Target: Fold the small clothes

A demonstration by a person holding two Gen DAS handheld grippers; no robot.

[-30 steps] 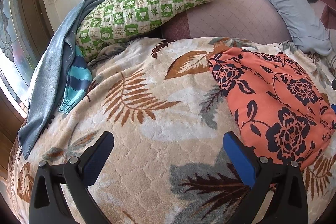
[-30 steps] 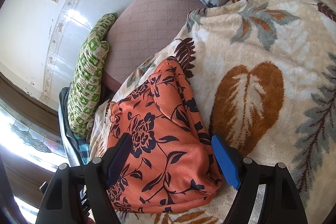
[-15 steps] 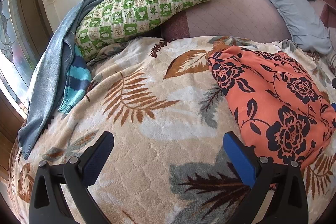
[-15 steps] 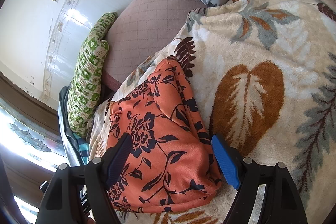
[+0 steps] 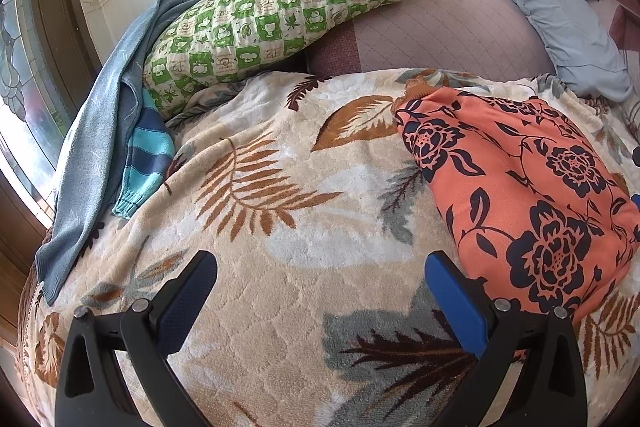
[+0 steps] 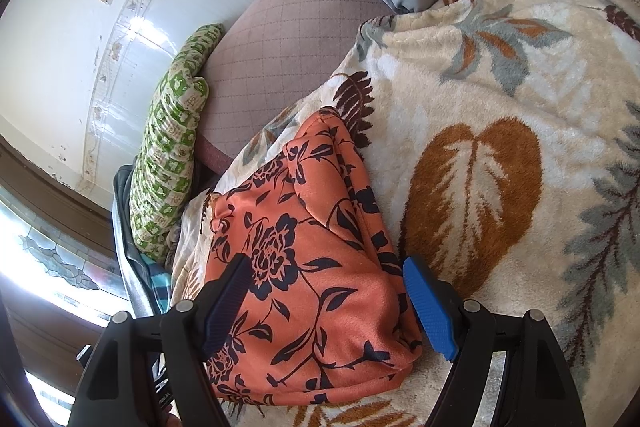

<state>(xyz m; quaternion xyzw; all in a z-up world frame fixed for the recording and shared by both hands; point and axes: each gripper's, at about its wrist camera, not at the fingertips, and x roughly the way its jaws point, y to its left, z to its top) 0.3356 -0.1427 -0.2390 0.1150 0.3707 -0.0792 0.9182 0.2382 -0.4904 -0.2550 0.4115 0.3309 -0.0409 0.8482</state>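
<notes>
Folded orange floral garment point(image 6: 320, 287) lies on the leaf-patterned blanket point(image 5: 280, 247), at 3 o'clock in the left wrist view. Left claw point(image 5: 320, 291) gapes over bare blanket. Right claw point(image 6: 326, 291) spread wide, straddling the garment, apparently without pressing.

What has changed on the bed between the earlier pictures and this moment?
Nothing has visibly changed. The orange flowered garment lies in the same heap on the leaf-patterned blanket. The right tool stays open over it, and the left tool stays open over bare blanket. Nothing was taken hold of or let go.
</notes>
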